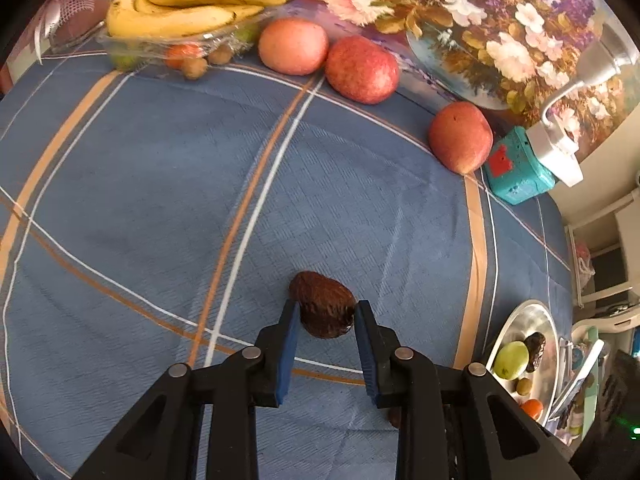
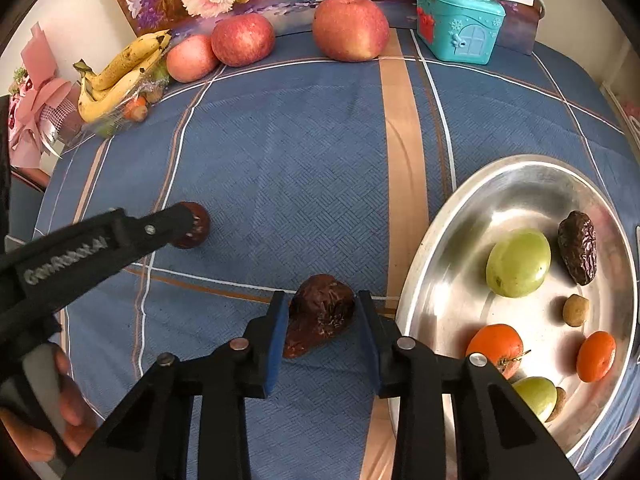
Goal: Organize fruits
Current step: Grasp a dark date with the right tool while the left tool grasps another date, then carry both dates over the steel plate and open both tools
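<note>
Left wrist view: left gripper (image 1: 325, 314) has its jaws spread around a dark wrinkly date (image 1: 322, 305) lying on the blue plaid cloth (image 1: 160, 184), pads just beside it, can't really tell if they're touching. Right wrist view is the same deal, right gripper (image 2: 323, 312) jaws spread either side of another date (image 2: 320, 315), right by the steel tray (image 2: 448, 240) at the desk's right edge. Tray has green fruits, two oranges and a date in it. Apples (image 2: 350, 27) and bananas (image 2: 120, 76) sit along the far edge.
</note>
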`<state>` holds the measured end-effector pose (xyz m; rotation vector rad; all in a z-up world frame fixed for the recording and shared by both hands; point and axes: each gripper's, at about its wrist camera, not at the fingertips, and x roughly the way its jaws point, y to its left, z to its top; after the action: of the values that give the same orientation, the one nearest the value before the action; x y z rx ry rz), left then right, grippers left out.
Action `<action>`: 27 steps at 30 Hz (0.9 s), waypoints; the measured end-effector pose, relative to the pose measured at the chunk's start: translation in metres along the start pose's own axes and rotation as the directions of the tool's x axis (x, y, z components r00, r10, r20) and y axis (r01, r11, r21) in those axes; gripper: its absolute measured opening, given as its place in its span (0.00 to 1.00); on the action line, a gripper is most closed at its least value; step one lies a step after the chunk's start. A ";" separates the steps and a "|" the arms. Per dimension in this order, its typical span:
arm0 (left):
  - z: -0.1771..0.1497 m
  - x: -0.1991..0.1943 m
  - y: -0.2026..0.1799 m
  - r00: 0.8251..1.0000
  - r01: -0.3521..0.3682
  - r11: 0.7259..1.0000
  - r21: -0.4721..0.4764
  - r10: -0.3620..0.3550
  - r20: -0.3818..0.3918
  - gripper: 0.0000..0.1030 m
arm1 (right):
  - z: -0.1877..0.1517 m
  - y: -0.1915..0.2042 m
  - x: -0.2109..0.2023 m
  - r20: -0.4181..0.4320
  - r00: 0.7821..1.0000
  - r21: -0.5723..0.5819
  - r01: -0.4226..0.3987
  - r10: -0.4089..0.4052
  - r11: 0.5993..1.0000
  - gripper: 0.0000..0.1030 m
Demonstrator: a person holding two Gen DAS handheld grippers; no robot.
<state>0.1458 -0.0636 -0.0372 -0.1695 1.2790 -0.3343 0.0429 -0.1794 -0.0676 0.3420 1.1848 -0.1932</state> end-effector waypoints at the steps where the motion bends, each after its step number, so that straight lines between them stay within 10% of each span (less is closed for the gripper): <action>1: 0.001 -0.003 0.001 1.000 0.003 1.000 -0.003 -0.003 0.007 0.29 | -0.001 0.000 0.000 0.001 1.000 -0.002 0.001 -0.001 1.000 0.34; 27: -0.001 -0.046 -0.034 0.992 0.071 0.994 0.081 -0.079 0.096 0.29 | 0.001 -0.023 -0.056 0.133 0.990 0.070 -0.058 0.048 0.996 0.33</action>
<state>0.1282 -0.0796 0.0144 -0.1664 1.1618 -0.4340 0.0152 -0.2031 -0.0193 0.4186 1.0390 -0.2099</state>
